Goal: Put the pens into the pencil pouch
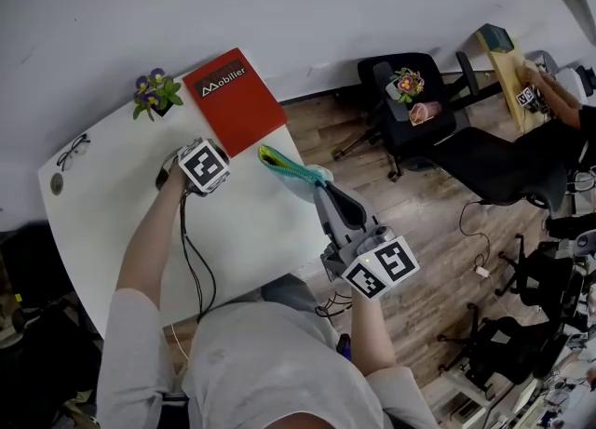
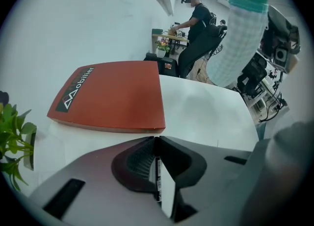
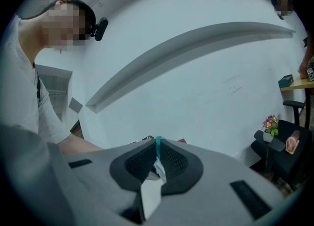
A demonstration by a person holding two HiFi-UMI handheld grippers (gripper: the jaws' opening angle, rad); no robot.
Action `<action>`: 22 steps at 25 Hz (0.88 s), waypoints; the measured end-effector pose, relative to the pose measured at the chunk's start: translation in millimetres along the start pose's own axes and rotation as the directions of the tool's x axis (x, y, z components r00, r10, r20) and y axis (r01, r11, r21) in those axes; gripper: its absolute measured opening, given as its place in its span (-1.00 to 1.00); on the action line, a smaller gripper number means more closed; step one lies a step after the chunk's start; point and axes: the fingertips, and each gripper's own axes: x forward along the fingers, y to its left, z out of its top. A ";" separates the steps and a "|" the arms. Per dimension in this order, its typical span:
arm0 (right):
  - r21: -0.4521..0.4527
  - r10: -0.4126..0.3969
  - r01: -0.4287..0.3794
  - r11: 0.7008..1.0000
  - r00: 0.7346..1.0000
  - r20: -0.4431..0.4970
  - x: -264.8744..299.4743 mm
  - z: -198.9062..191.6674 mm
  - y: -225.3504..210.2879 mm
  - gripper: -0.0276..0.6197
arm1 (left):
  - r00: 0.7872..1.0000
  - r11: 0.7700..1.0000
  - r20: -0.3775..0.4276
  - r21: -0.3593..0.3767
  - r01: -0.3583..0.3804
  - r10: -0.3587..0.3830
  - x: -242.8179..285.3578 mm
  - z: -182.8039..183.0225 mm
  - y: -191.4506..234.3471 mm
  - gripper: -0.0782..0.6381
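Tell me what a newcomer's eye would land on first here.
The red book lies at the far edge of the white table, beside a purple-flowered plant. The right gripper is shut on a teal-edged mesh pouch, held up at the table's right edge, while the left gripper pinches a white pen.

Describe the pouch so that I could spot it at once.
Find the white table; at its right edge, near a corner of the red book, the right gripper holds up the pouch. It is the only soft, floppy thing there: pale mesh with a green and yellow rim.
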 end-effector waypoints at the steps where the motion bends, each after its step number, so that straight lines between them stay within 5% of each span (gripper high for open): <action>1: -0.002 0.009 -0.009 1.000 1.000 0.000 2.5 0.5 1.8 -0.78 | 1.000 1.000 0.009 -0.004 -0.015 0.015 -3.0 -1.6 1.1 -0.64; 6: -0.010 0.068 -0.068 0.998 0.998 0.005 14.6 4.1 16.4 -0.78 | 0.984 0.990 0.162 -0.132 -0.050 0.071 -43.1 0.9 6.9 -0.64; 11: -0.025 0.147 -0.146 0.989 0.989 0.008 32.8 8.7 38.2 -0.78 | 0.917 0.959 0.350 -0.263 -0.102 0.194 -103.3 0.9 17.4 -0.64; 16: -0.032 0.222 -0.221 0.975 0.975 0.007 49.3 10.4 62.9 -0.78 | 0.799 0.913 0.495 -0.376 -0.156 0.340 -170.0 -8.3 20.6 -0.64; 22: -0.026 0.307 -0.307 0.951 0.952 -0.005 68.5 6.0 91.0 -0.78 | 0.600 0.850 0.631 -0.497 -0.174 0.492 -249.9 -22.3 15.1 -0.64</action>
